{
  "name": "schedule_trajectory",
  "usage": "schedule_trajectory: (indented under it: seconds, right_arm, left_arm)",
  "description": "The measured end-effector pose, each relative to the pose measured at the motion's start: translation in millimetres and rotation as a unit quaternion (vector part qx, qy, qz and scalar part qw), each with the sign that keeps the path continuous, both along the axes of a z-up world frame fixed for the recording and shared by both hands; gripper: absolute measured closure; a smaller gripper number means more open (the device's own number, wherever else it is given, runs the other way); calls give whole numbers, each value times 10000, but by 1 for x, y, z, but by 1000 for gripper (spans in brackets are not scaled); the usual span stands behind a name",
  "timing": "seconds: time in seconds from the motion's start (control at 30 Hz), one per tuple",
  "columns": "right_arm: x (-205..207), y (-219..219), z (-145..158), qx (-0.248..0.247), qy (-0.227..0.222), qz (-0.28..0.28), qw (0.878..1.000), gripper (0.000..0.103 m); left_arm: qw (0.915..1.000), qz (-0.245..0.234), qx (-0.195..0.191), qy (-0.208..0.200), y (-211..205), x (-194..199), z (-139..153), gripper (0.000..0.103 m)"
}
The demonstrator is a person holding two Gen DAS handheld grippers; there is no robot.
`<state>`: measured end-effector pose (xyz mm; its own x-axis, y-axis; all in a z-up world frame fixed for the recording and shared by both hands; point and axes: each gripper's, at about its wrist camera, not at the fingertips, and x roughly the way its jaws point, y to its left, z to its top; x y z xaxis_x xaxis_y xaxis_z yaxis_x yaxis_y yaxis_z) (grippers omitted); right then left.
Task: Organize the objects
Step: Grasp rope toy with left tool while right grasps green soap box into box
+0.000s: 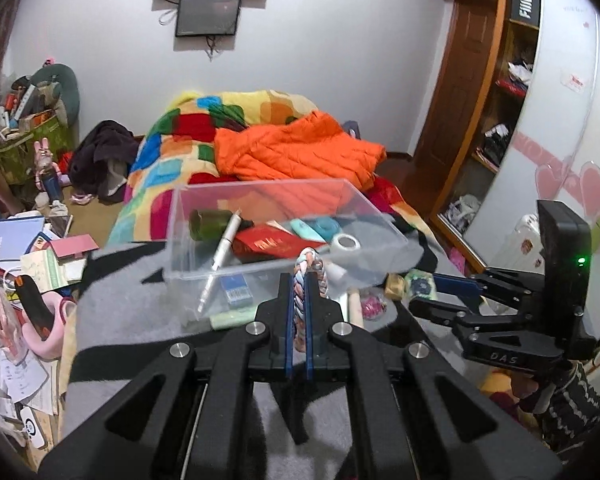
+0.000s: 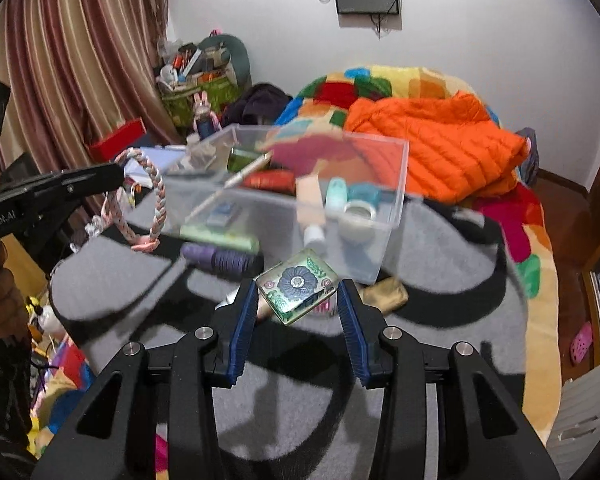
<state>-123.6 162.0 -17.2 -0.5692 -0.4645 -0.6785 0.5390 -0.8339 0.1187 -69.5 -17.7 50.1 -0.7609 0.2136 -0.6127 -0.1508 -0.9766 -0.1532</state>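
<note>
I have the left gripper (image 1: 299, 280) clamped on the pastel braided fabric headband (image 1: 300, 276), the right gripper (image 2: 298, 300) clamped on the flower-printed glossy square case (image 2: 298, 285); both lifted, likely headed for the clear plastic bin (image 2: 396, 200) just beyond.

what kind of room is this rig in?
Most likely a lived-in bedroom. A bed with a multicoloured patchwork blanket and an orange puffer jacket fills the middle, a wooden wardrobe with open shelves stands at one side, and striped curtains hang at the other.
</note>
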Motion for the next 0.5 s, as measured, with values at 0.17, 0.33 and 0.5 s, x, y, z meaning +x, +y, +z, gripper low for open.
schedule_trajectory:
  seconds: [0.17,0.33,0.5]
  right_arm:
    - [-10,-5,18,-105,196,-66,9997,65]
    - [-21,-13,31,-126,352,-137,9992,65]
    - [-42,-21,37,-118,375,-238,9989,65]
  left_arm:
    - [9994,317,27,121,-16,-9,7,100]
    - [9976,647,29,228,-34,-20,15,100]
    - [9953,929,-52,250,-48,-33,18,100]
